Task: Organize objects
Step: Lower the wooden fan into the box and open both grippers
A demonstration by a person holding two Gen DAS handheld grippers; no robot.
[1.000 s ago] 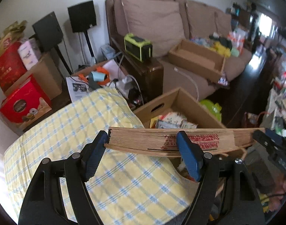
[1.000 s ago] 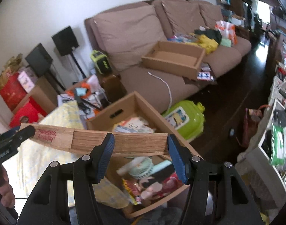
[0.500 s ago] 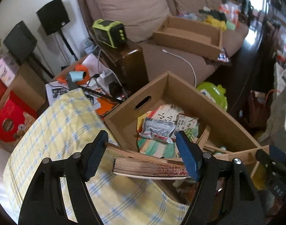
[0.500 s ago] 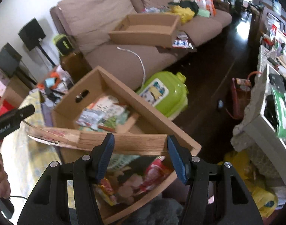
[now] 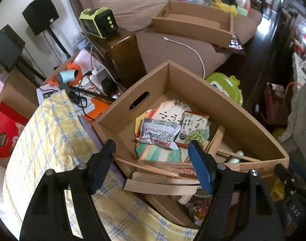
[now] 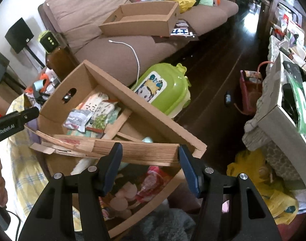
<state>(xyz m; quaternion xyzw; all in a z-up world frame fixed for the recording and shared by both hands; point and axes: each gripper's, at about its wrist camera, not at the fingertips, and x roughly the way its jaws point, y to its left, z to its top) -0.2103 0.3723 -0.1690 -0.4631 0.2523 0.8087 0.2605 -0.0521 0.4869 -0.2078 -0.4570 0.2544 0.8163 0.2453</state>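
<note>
Both tongs clamp one folded wooden fan (image 6: 149,152). The right gripper (image 6: 150,146) squeezes the thick, squared-off stack of thin tan slats between its blue pads. The left gripper (image 5: 152,143) takes the other end, where red print runs along the edge; one loose outer slat bows out to the pad on the nine o'clock side.

The fan hangs level across the six o'clock rim of an open corrugated cardboard box (image 5: 233,108) with an oval hand slot cut in its wall. A flat strip of plain cardboard (image 5: 159,186) lies just under the fan.

Inside the box, at twelve o'clock from the fan, are a crinkled silver foil packet (image 5: 159,132) and a glossy pea snack packet (image 5: 193,128). Both rest on a broad printed card (image 5: 169,110). The compartment nearest the camera is packed with pink and red wrappers, too blurred to tell apart.

A soft yellow cloth (image 5: 52,140) with blue checks spreads at the box's nine o'clock. In the right wrist view a rounded lime-green plastic case (image 6: 163,88) sits on the dark floor at the box's two o'clock. Beyond it stretches a brown fabric sofa (image 5: 133,0), which carries a shallow cardboard tray (image 5: 193,24) and a curling white cable (image 5: 193,50).
</note>
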